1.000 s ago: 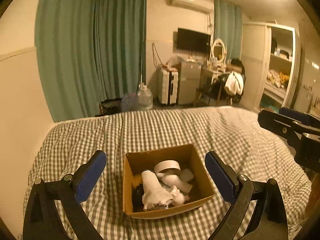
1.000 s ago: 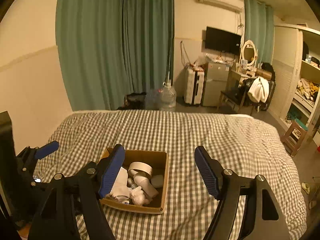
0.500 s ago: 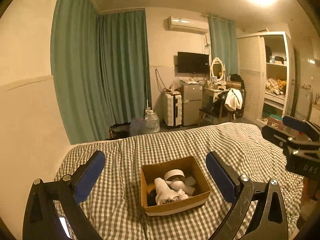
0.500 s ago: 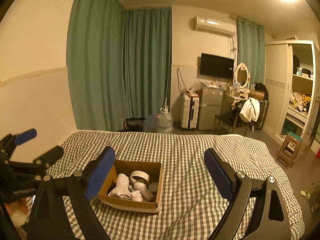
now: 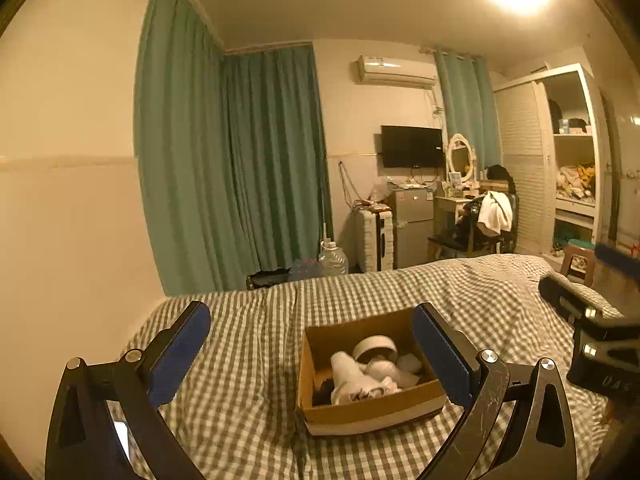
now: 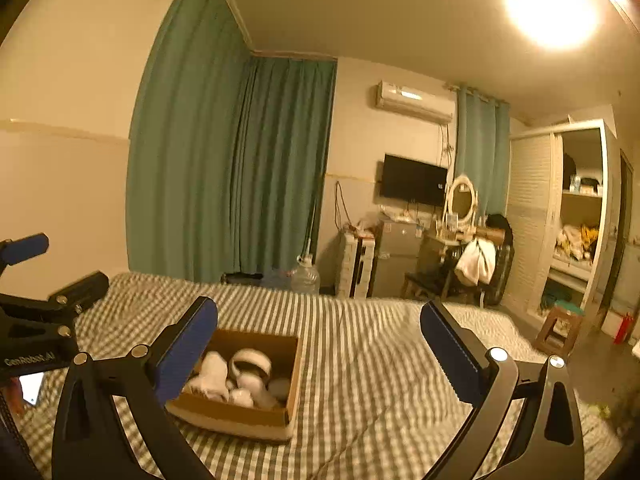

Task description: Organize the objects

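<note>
Two grippers, both spread wide and holding nothing. The cardboard box (image 5: pixel 370 376) sits on the checked bedspread (image 5: pixel 248 360), packed with white stuff: a tape-like roll (image 5: pixel 375 346), what looks like rolled socks (image 5: pixel 348 376), some dark bits I can't make out.

The bit that matters: from the left gripper (image 5: pixel 312 354) the box lies straight ahead and below, just right of centre between the fingers, its near wall across the view. From the right gripper (image 6: pixel 318 350) the same box (image 6: pixel 240 380) is off to the left, partly behind the left finger (image 6: pixel 186 346). So I'd guess the left one is better lined up for a reach in.

Compared with a second ago, both cameras have pulled up and tilted back, so the box looks smaller and lower, with more ceiling and lamp showing. Contents look unchanged. The right-wrist view is a bit motion-blurred.
</note>
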Demonstrator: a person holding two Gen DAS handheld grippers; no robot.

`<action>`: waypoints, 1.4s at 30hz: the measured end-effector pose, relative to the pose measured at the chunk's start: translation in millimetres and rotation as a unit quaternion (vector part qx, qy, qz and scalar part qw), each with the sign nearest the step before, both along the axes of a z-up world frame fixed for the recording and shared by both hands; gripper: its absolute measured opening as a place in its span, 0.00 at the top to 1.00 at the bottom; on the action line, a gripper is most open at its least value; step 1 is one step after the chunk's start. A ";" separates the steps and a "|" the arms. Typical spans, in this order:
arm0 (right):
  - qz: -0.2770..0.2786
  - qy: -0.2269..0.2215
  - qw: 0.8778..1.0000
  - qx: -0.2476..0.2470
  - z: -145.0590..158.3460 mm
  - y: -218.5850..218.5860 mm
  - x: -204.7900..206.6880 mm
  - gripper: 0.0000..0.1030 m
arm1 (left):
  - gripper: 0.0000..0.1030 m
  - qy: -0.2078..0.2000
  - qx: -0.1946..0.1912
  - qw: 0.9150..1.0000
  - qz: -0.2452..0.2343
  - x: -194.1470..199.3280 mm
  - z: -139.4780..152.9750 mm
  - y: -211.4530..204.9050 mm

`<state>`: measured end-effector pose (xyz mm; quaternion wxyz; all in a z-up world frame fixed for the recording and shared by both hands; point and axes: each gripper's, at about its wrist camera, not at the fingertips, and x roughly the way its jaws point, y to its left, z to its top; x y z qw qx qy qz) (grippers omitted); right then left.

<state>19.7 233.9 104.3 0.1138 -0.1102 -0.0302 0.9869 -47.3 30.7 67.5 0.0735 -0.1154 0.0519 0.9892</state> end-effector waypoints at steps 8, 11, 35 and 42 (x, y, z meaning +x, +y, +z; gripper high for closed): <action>0.001 -0.010 1.000 -0.009 -50.0 -9.6 -4.4 0.01 | 0.00 -0.043 0.029 0.998 0.045 -13.2 -55.1 -23.5; -0.004 -0.016 1.000 -0.025 -58.8 -8.4 -1.3 0.01 | 0.00 -0.061 0.026 0.997 0.030 -16.5 -62.4 -25.5; -0.022 -0.065 0.997 -0.034 -87.2 -2.9 -10.4 0.01 | 0.00 -0.079 0.034 0.996 0.012 -4.3 -70.6 -28.6; -0.025 -0.067 0.997 -0.042 -88.6 -0.1 -11.7 0.01 | 0.00 -0.084 0.028 0.996 0.009 -4.9 -71.9 -25.5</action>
